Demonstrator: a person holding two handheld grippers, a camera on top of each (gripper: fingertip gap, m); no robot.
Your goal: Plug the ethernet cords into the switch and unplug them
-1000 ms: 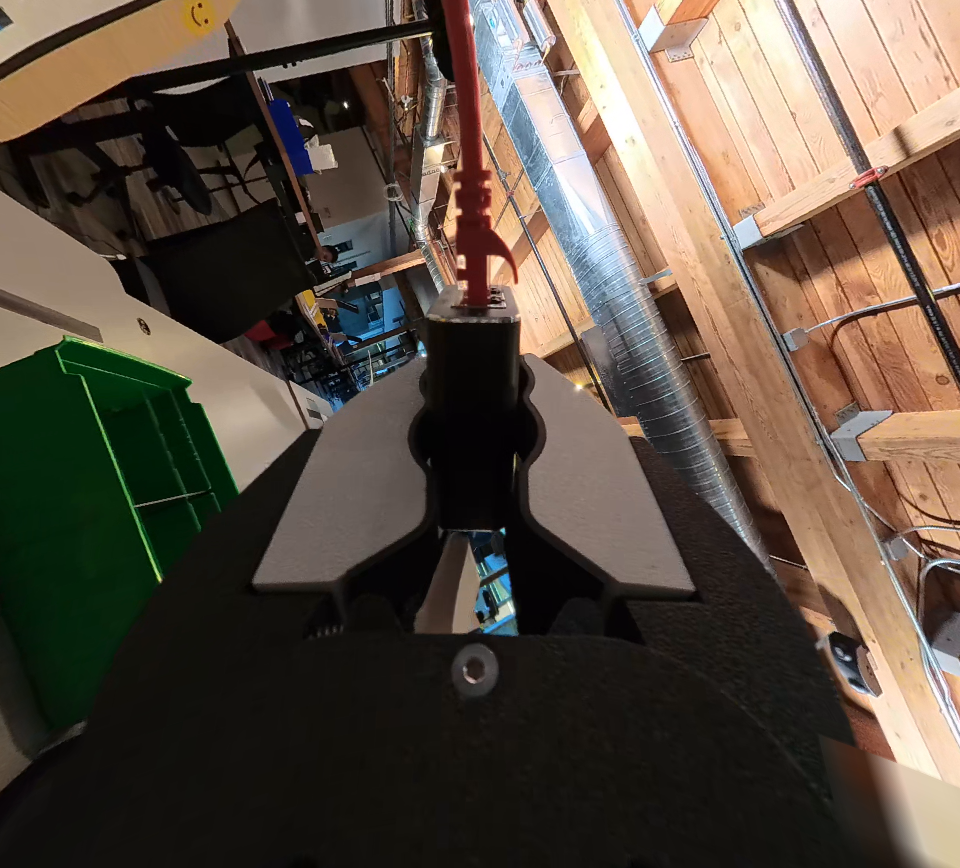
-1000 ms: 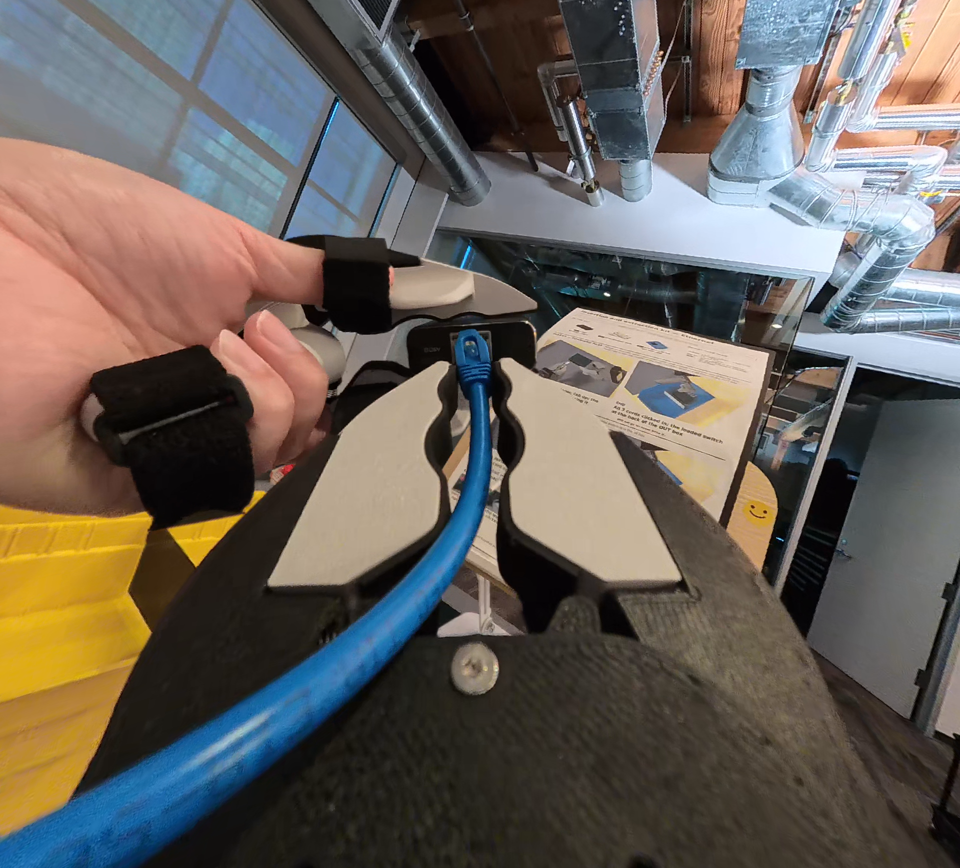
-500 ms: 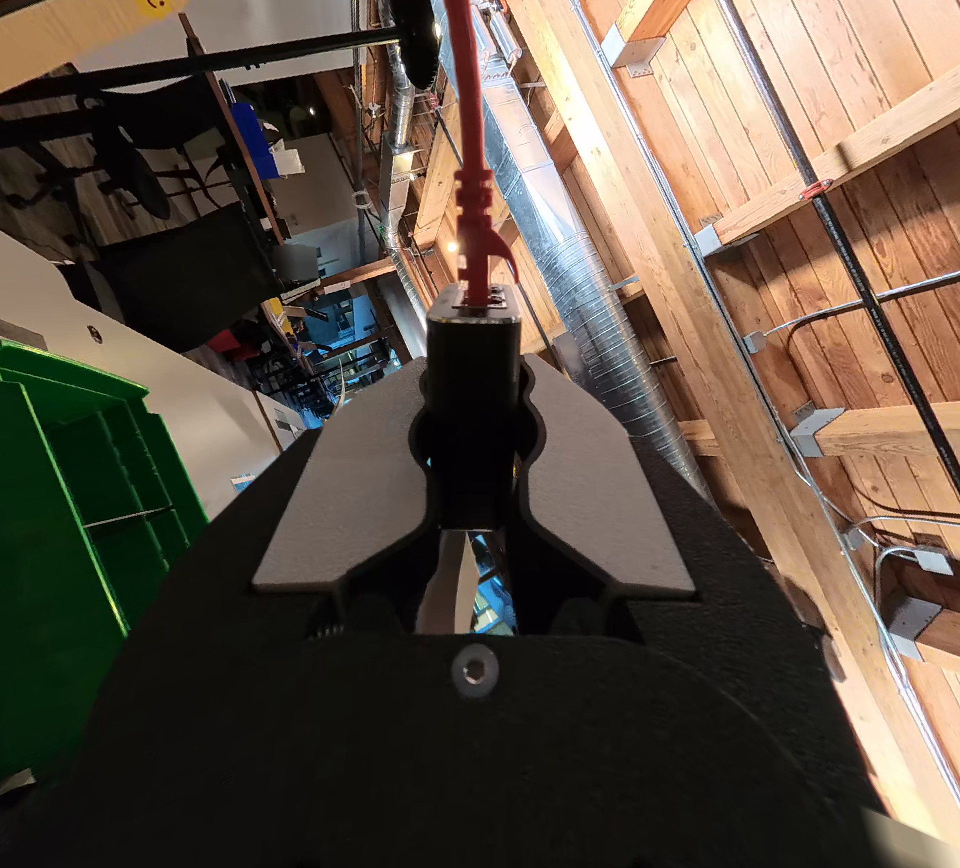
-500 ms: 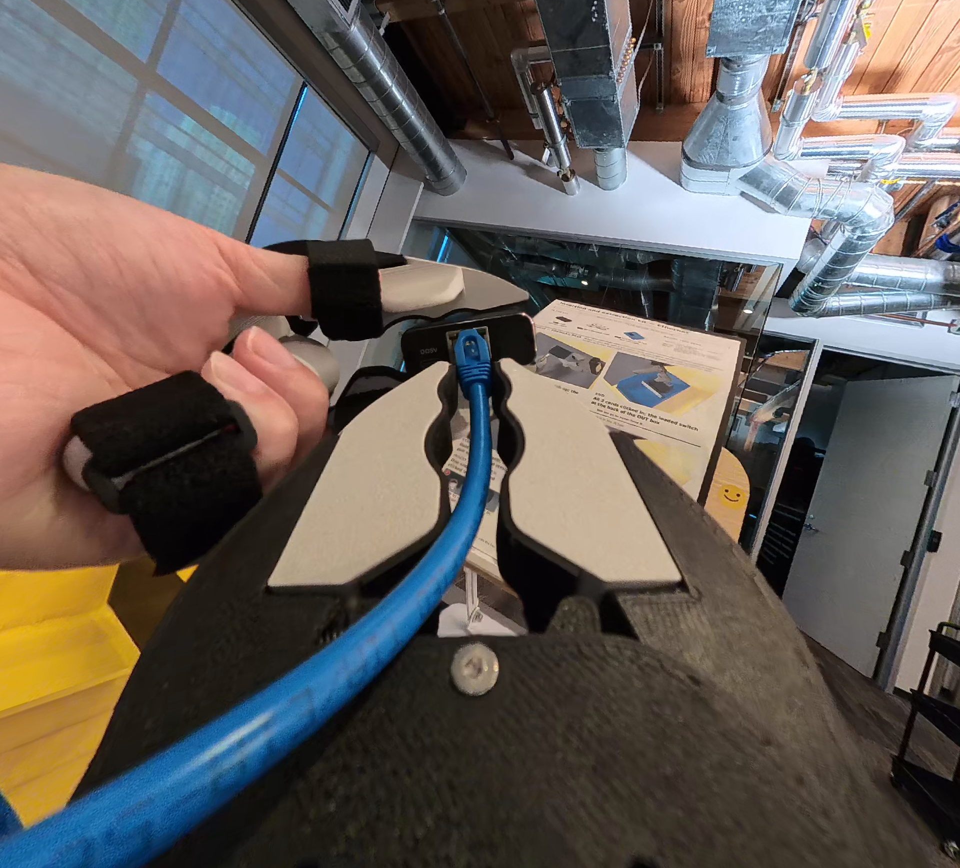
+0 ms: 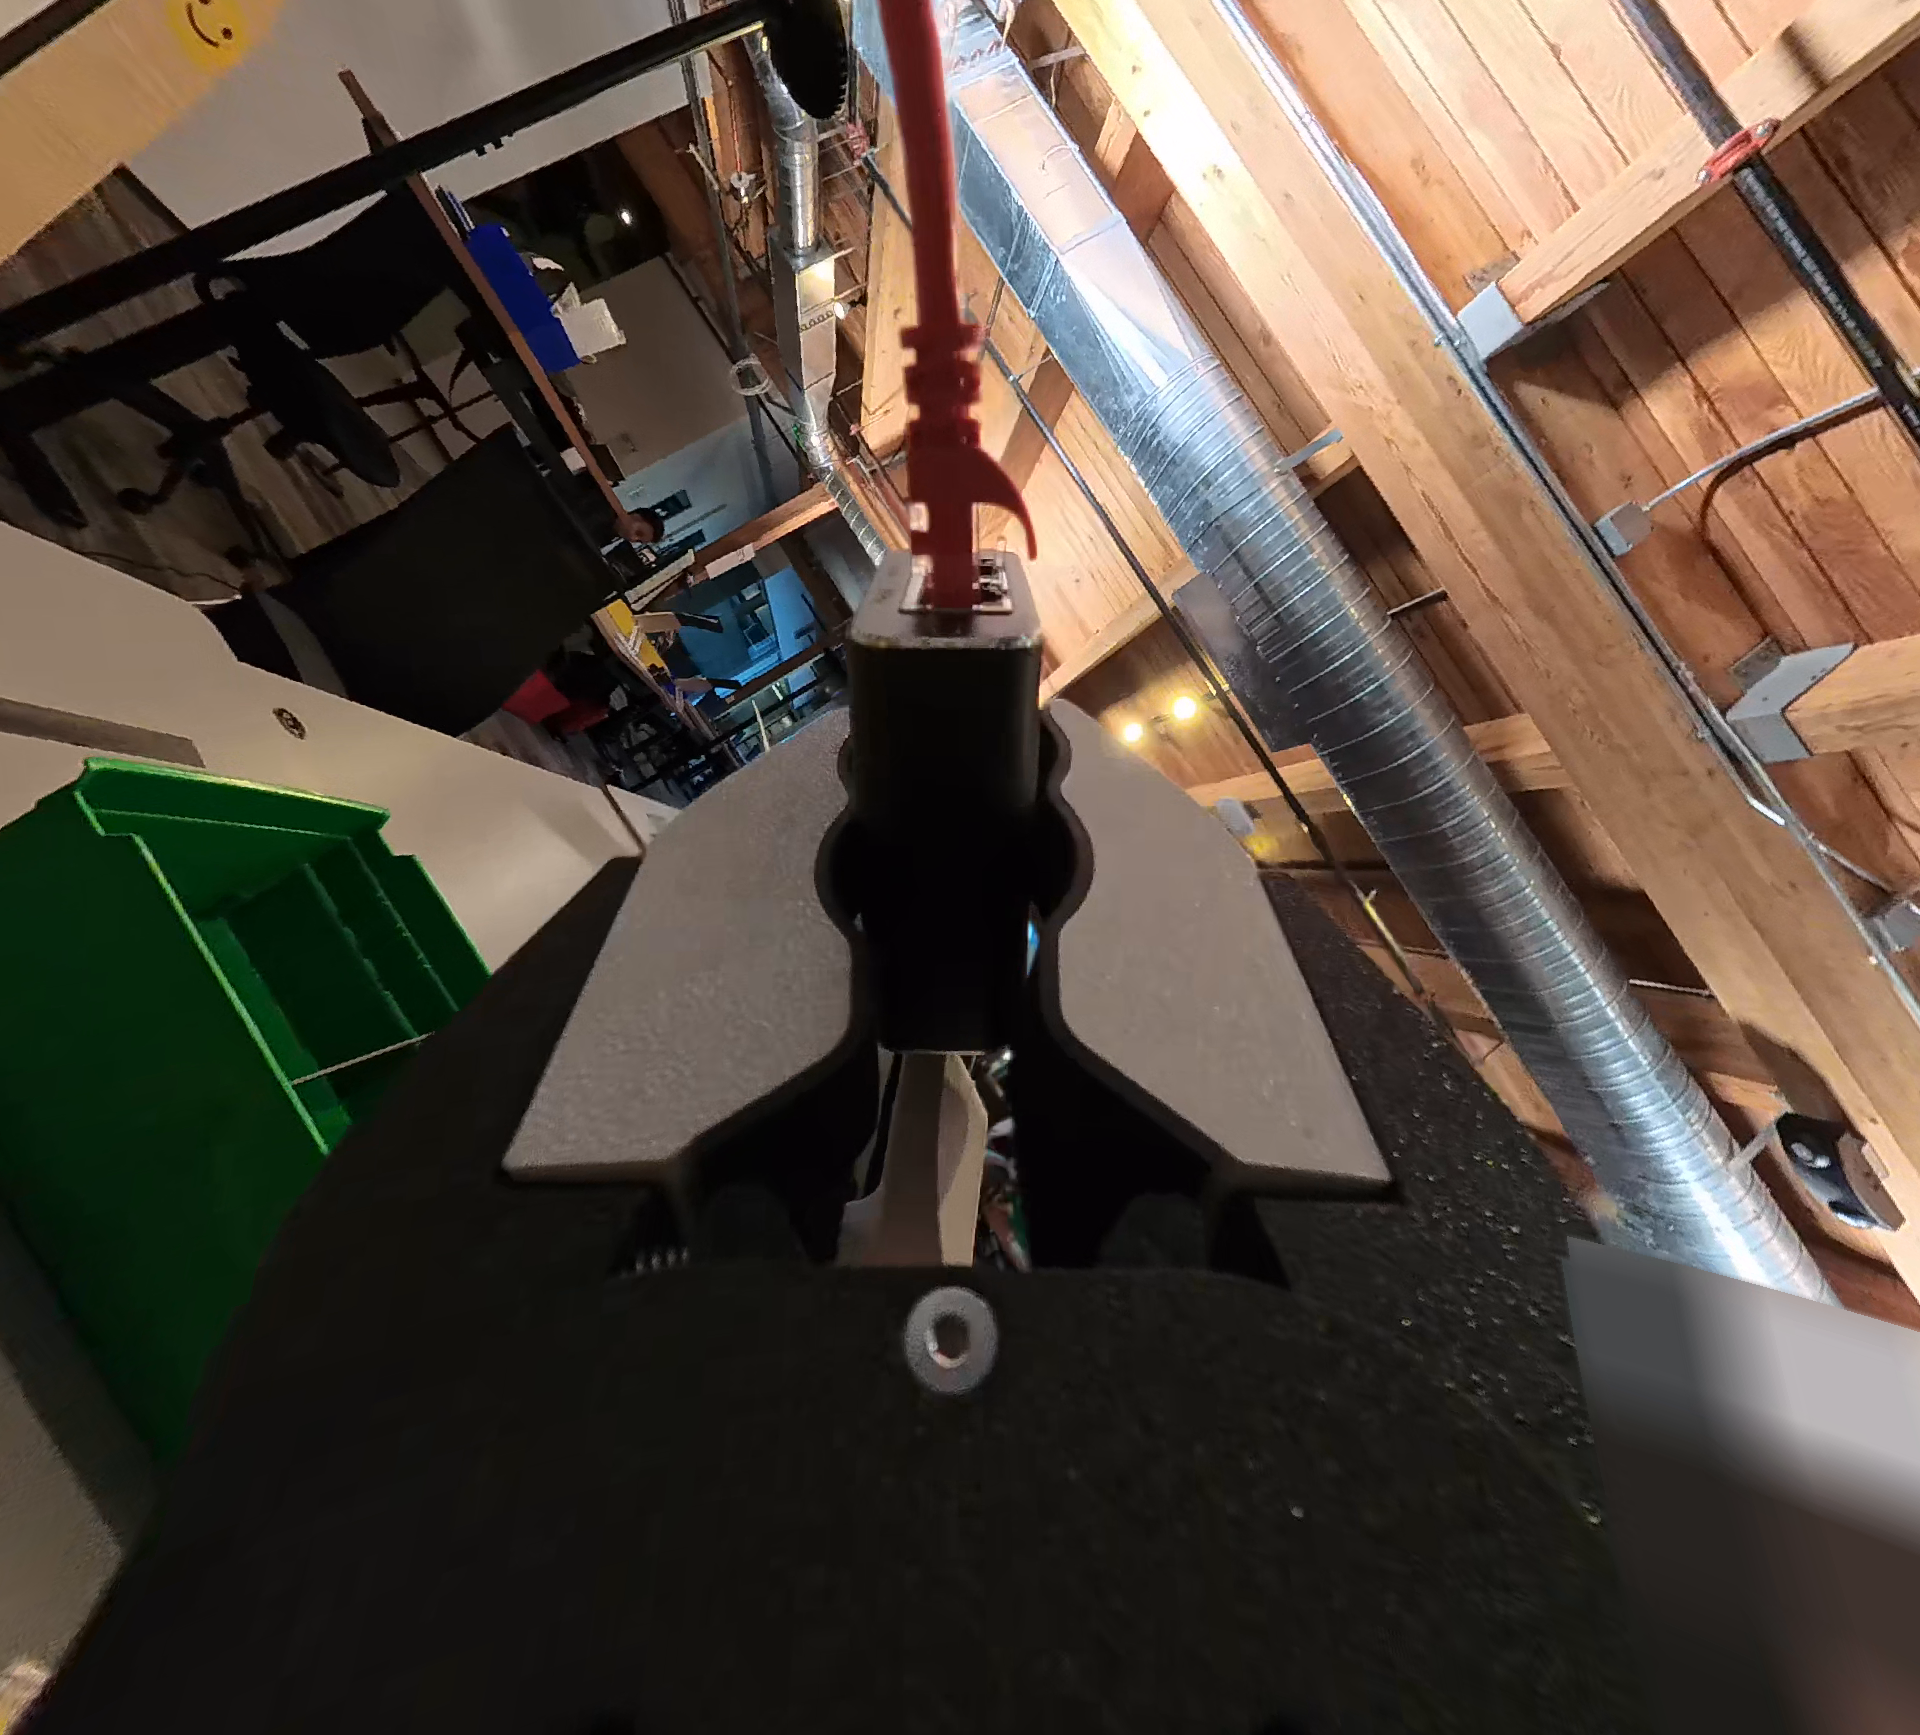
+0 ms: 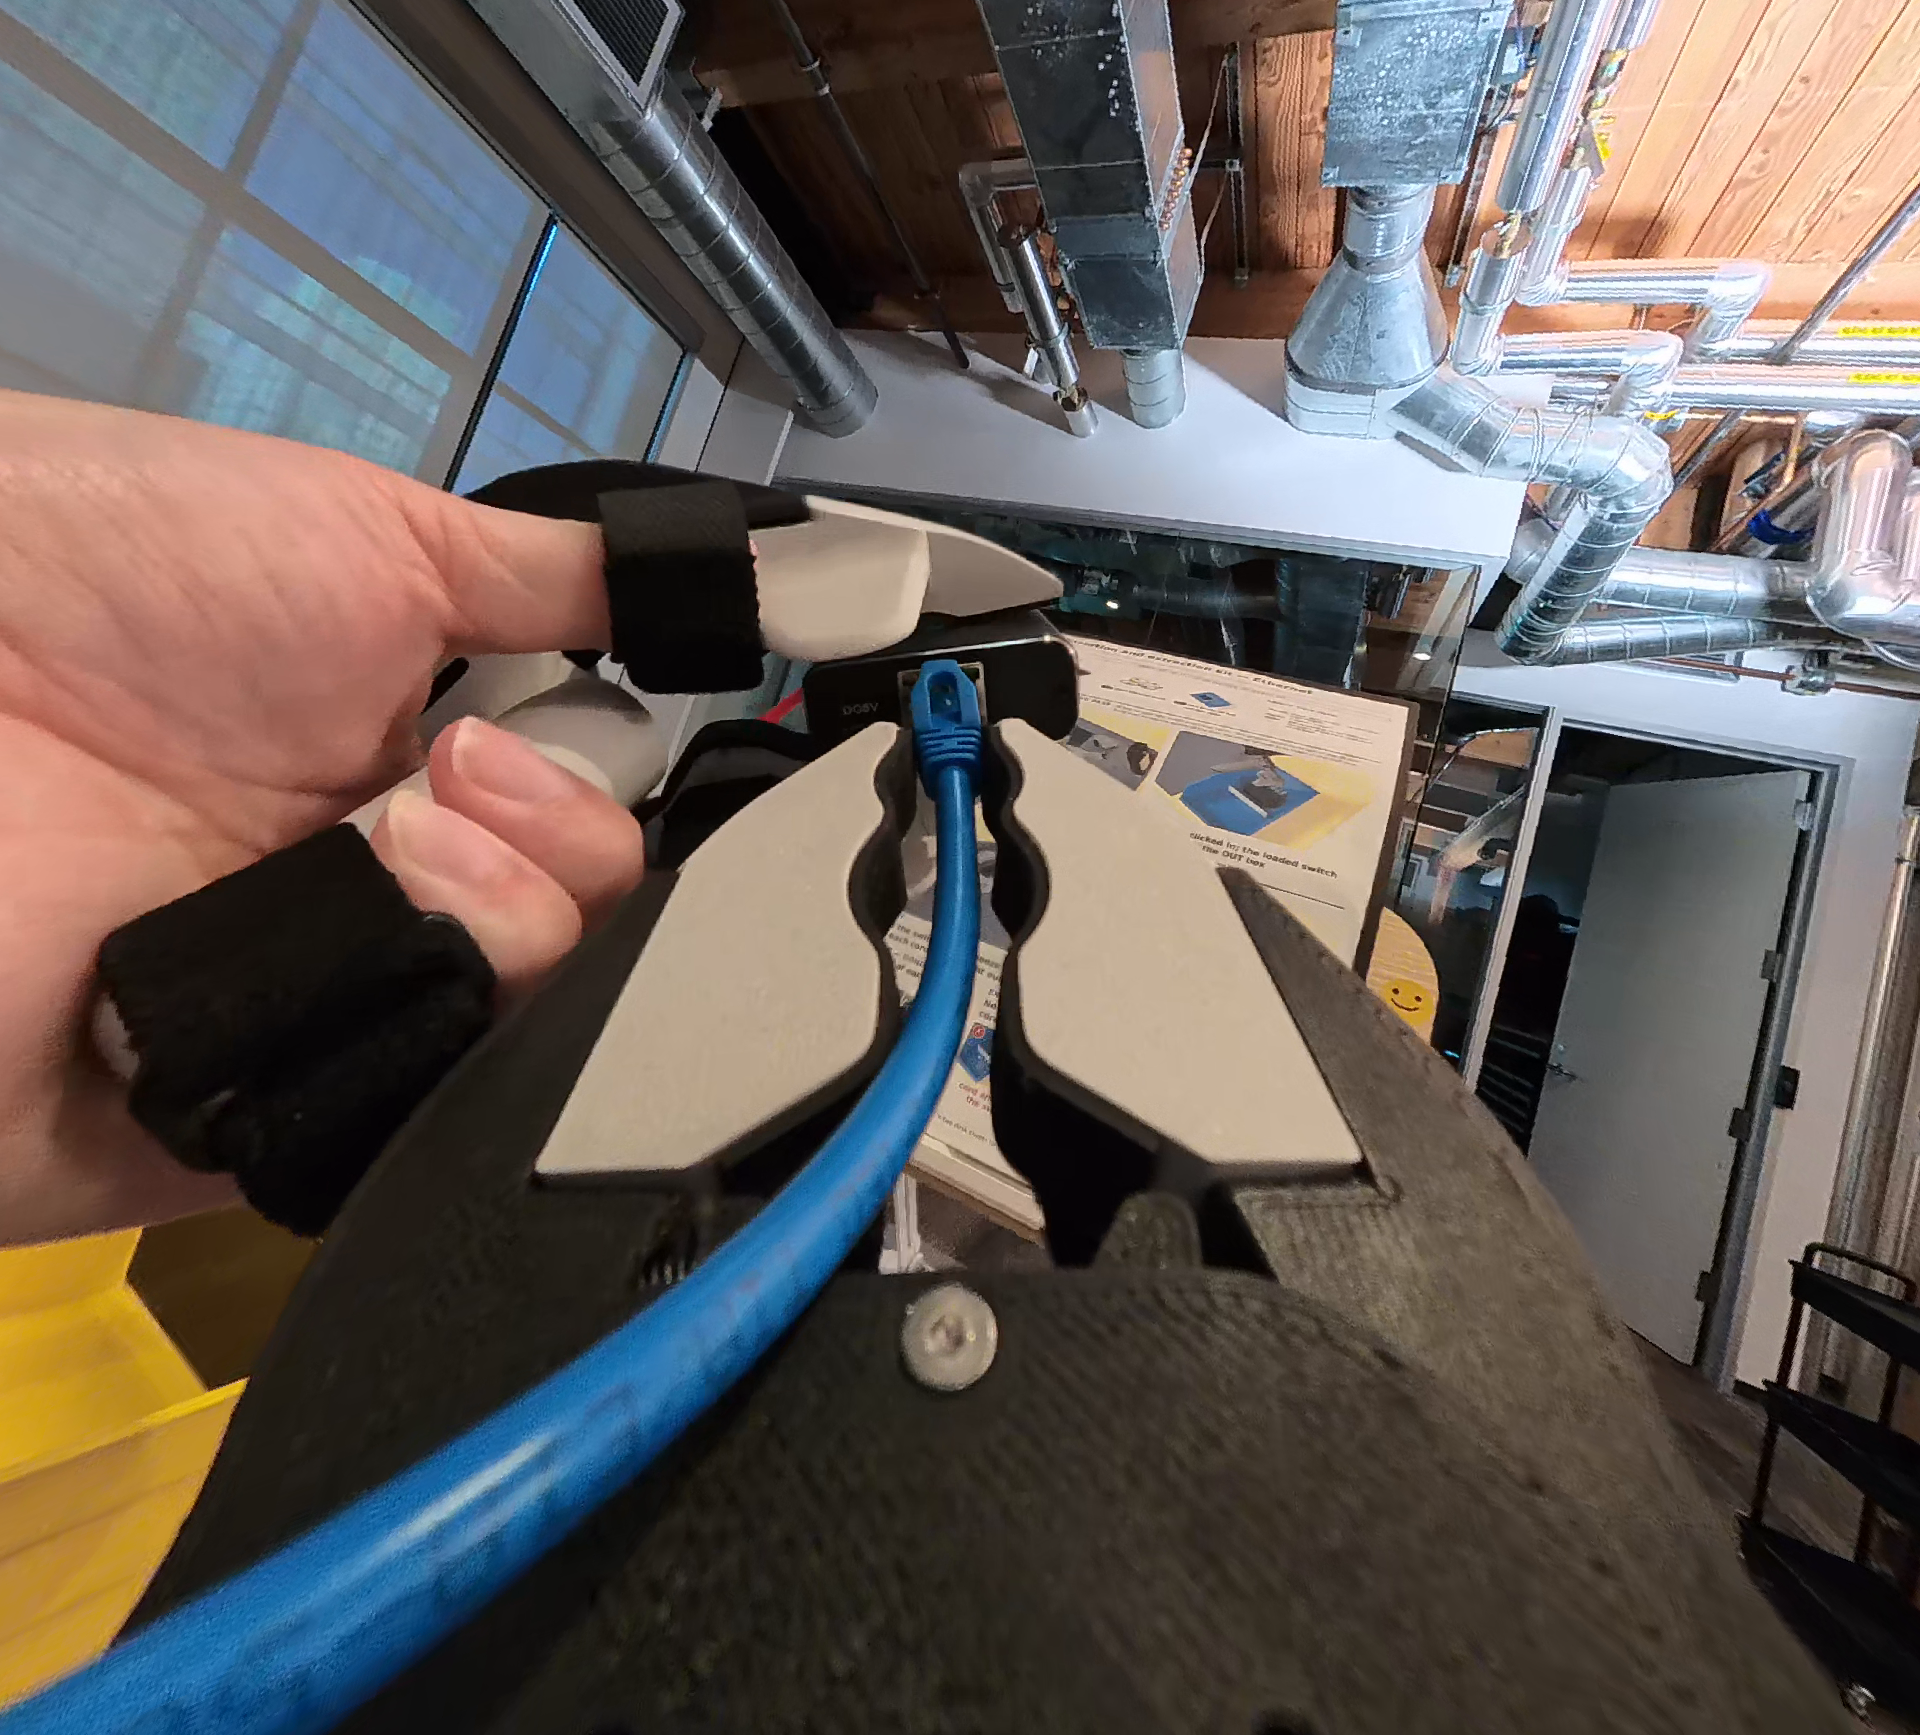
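In the left wrist view my left gripper [image 5: 943, 750] is shut on the black switch [image 5: 943, 698], which stands upright between the pads. A red ethernet cord [image 5: 925, 179] is plugged into the switch's top face and runs up out of frame. In the right wrist view my right gripper [image 6: 943, 740] is shut on the boot of the blue ethernet cord [image 6: 935, 958]. Its plug sits in a port on the switch's facing side [image 6: 1029, 683]. The cord trails back over the gripper body to the lower left. A person's hand [image 6: 260, 698] with black straps holds the left gripper beside the switch.
A green bin [image 5: 187, 1010] is at the left in the left wrist view. A yellow bin [image 6: 83, 1477] is at the lower left in the right wrist view. An instruction poster [image 6: 1247, 802] stands behind the switch. A black cart [image 6: 1849, 1477] is at the far right. Ducts and wooden beams are overhead. The left gripper's tips are roughly 4 centimeters from the right gripper's.
Both views have swung a little as the hands shift together. Both grasps are the same, and the red and blue plugs remain seated in the switch.
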